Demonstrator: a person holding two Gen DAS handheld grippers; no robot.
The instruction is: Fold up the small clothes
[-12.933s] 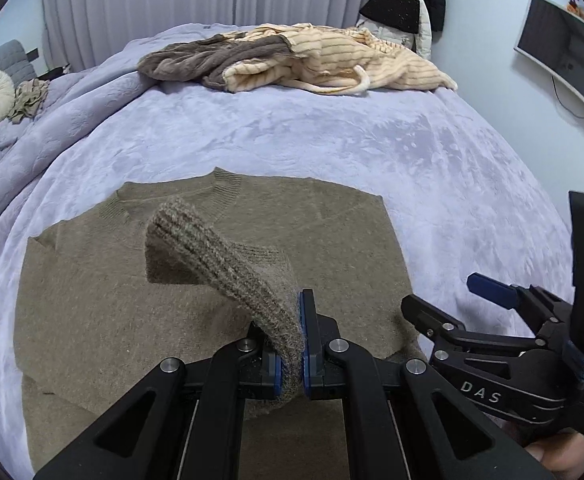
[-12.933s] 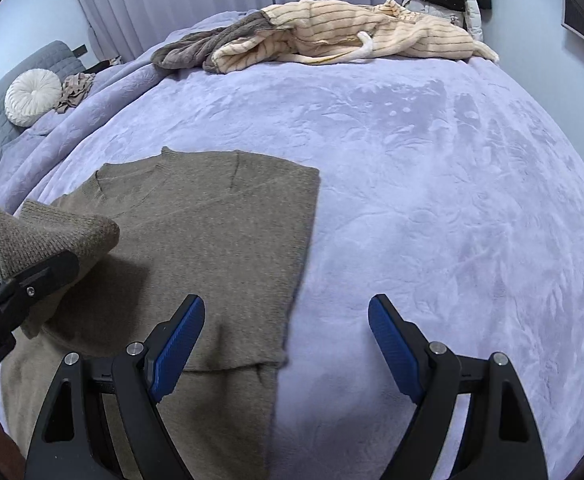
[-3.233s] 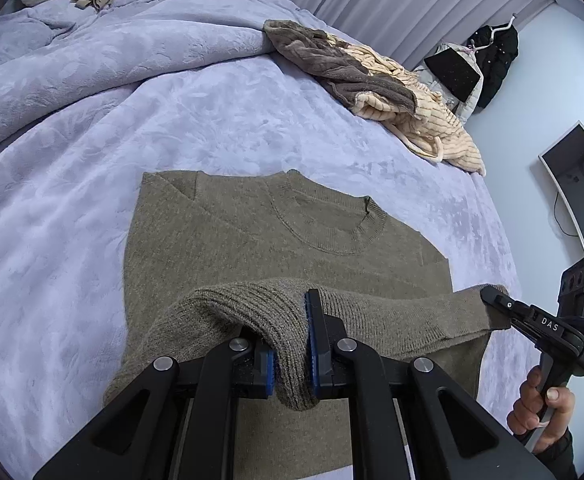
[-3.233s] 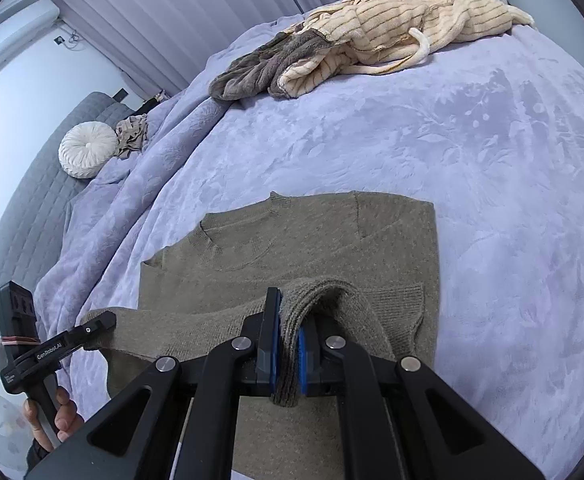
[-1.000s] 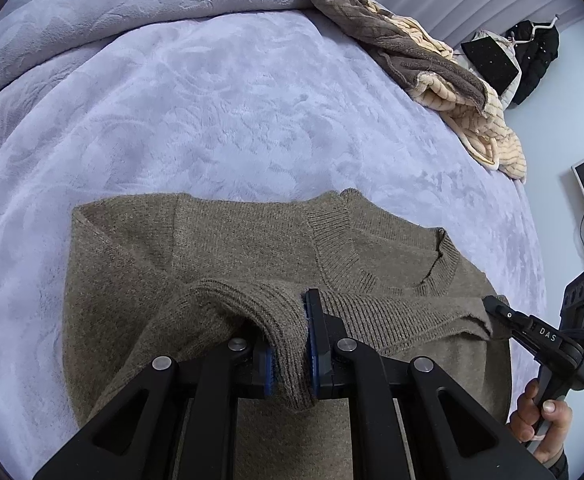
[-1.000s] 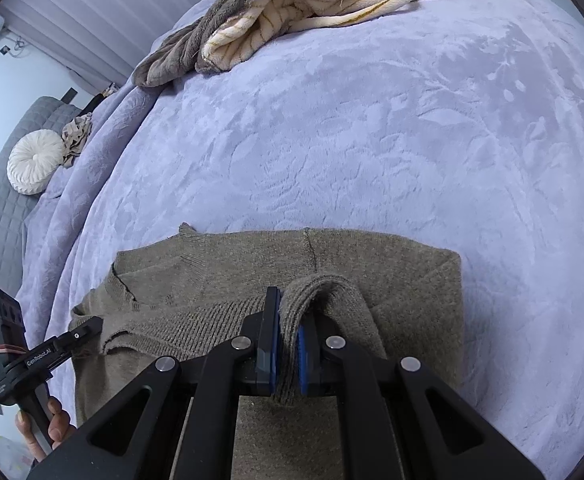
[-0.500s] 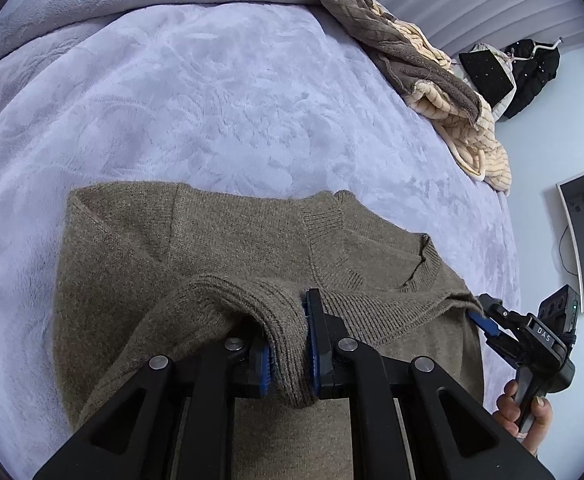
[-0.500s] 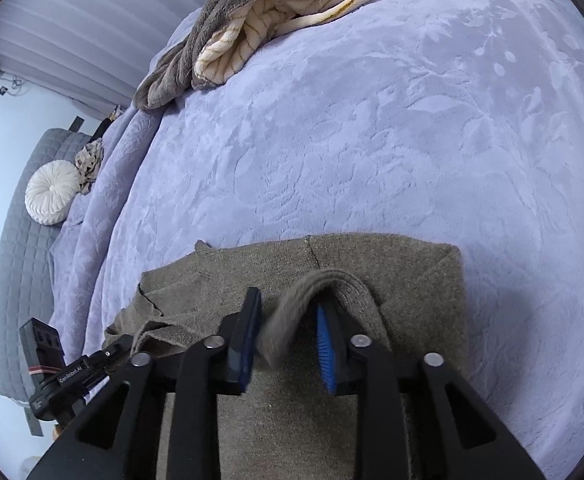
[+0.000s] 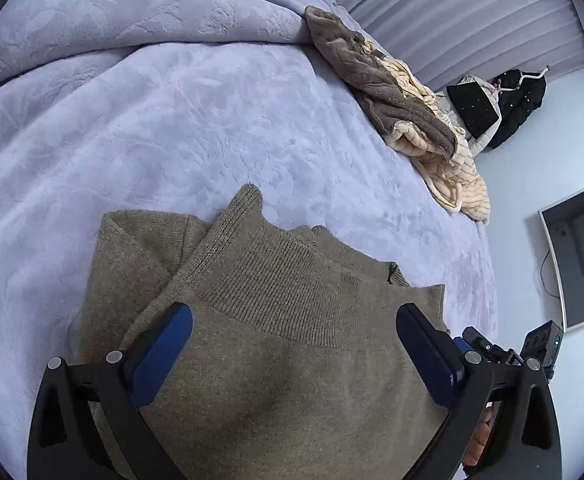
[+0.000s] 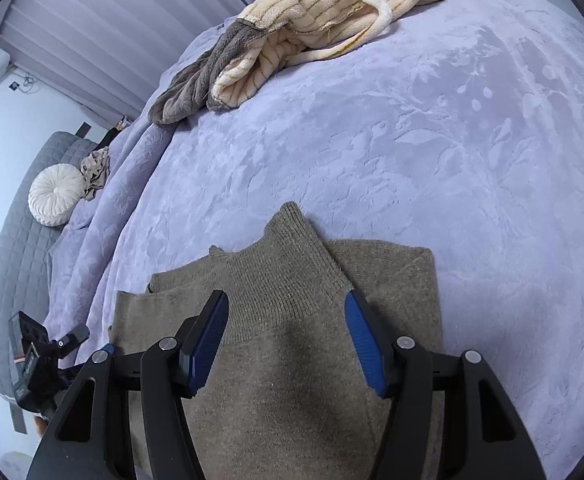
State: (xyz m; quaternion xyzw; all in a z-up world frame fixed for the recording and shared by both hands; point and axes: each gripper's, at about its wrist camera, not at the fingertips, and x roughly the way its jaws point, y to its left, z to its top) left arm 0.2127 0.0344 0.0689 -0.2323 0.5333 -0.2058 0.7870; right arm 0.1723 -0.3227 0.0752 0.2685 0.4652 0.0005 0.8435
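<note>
A: Item one, sweater (image 9: 284, 360): olive knit, lying on the bed (image 9: 172, 128), bottom half doubled up over the top half. The ribbed hem (image 9: 288, 292) sits near the collar end, one corner poking past the fold. Why there? My reading: the hem was carried up to halve the garment.

B: Item two, left gripper (image 9: 292, 360): jaws have just been opening and now stand wide, nothing pinched; the knit lies flat beneath, between the blue pads (image 9: 160, 356) but untouched by them.

A: Item three, right gripper (image 10: 288, 344): jaws also just been opening, partway apart, holding nothing. The hem (image 10: 292, 280) lies loose below and ahead of it (so both corners look let go together, which would keep the edge straight).

B: Item four, pile (image 10: 311, 28): cream striped and grey garments heaped at the bed's far edge, well apart from the sweater. Probably waiting their turn.

A: Item five, cushion (image 10: 54, 194): round, white, off by the headboard. Not part of the job.

B: Judgement: this fold seems laid; the stray corner may want smoothing.
</note>
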